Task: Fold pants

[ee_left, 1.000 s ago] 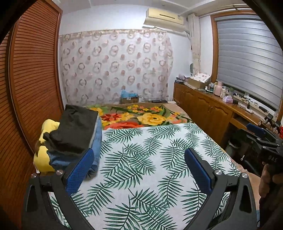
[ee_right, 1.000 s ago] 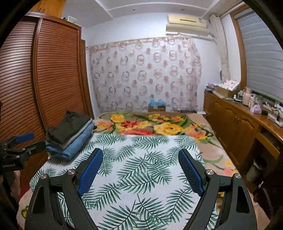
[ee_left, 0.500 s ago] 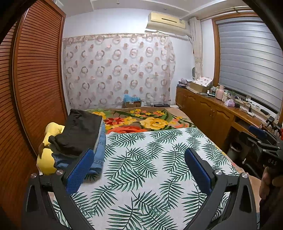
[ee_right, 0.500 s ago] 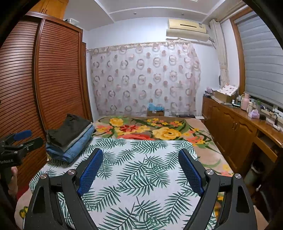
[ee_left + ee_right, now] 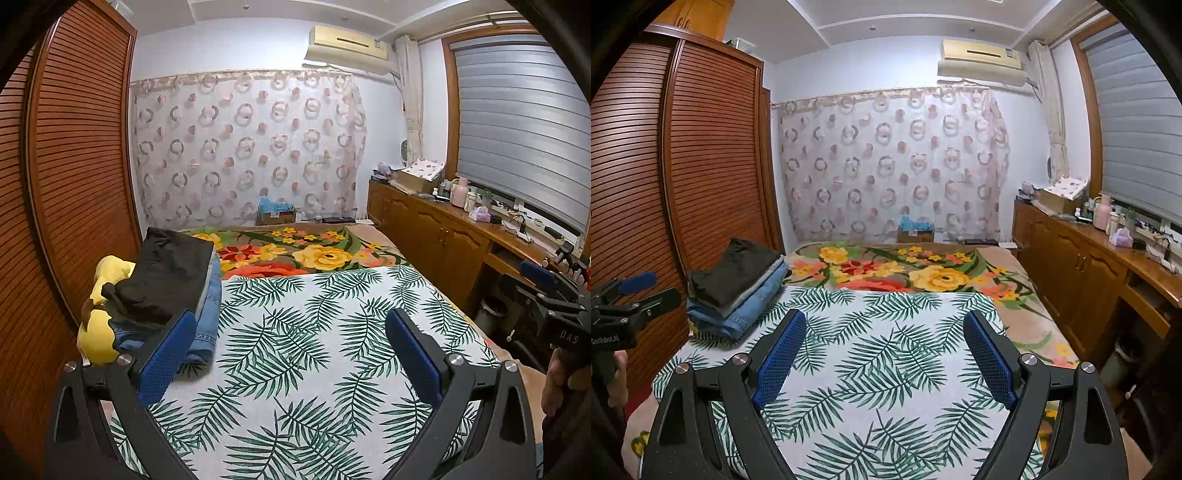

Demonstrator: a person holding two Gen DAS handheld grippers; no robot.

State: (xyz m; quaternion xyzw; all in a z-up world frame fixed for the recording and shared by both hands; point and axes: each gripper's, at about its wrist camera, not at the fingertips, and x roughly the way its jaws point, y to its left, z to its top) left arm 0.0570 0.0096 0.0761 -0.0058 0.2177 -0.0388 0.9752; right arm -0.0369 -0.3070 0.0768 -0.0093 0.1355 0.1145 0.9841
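Note:
A stack of folded pants (image 5: 173, 284), black on top of grey and blue denim, lies at the left edge of the bed on the palm-leaf sheet (image 5: 303, 350). The stack also shows in the right wrist view (image 5: 738, 288). My left gripper (image 5: 291, 325) is open and empty, held above the sheet just right of the stack. My right gripper (image 5: 884, 328) is open and empty above the middle of the sheet. The right gripper also shows at the right edge of the left wrist view (image 5: 546, 291), and the left one at the left edge of the right wrist view (image 5: 631, 299).
A yellow soft toy (image 5: 101, 325) lies against the stack's left side. A floral blanket (image 5: 314, 254) covers the far end of the bed. A slatted wooden wardrobe (image 5: 676, 184) stands on the left. A wooden cabinet (image 5: 1089, 266) with bottles runs along the right.
Both grippers have pulled back and tilted up a little, so the room shows more widely. The stack has not moved. Both stay open.

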